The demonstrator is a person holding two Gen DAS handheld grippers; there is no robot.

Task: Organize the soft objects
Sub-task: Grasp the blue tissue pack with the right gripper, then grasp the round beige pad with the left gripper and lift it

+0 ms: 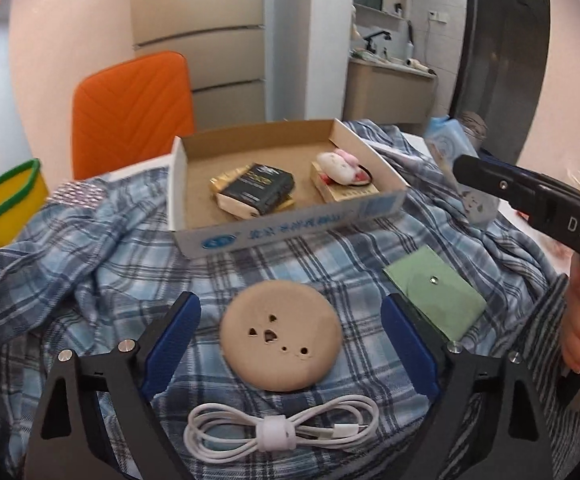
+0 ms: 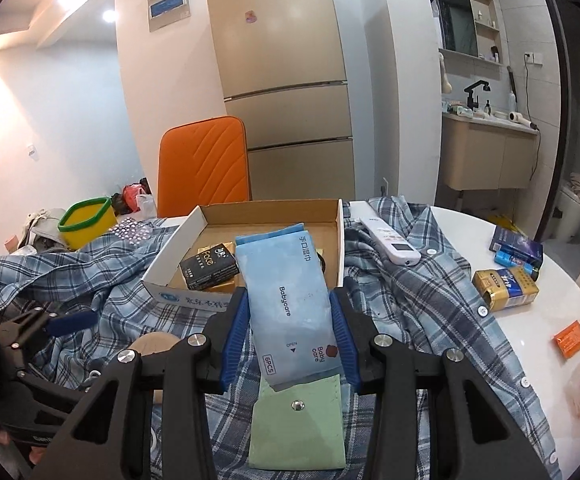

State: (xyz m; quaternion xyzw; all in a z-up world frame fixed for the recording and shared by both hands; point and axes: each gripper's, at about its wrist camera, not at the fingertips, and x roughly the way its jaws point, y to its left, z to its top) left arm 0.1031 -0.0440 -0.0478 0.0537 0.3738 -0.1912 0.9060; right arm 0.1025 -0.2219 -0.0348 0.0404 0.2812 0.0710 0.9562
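Both right fingers (image 2: 341,336) clamp wipes pack (image 2: 286,304); left gripper (image 1: 290,340) (open) straddles puff (image 1: 281,335).

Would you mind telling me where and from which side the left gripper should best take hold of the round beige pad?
Probably across its rim, coming down from above. The round beige pad lies flat on the plaid shirt, already between the open left gripper fingers, and looks narrower than their spread. Keep clear of the white cable nearer the camera.

pad (image 1: 281,336) on shirt (image 1: 90,264); cable (image 1: 278,432) before pad; box (image 1: 290,224) behind; pouch (image 1: 435,292) right of pad
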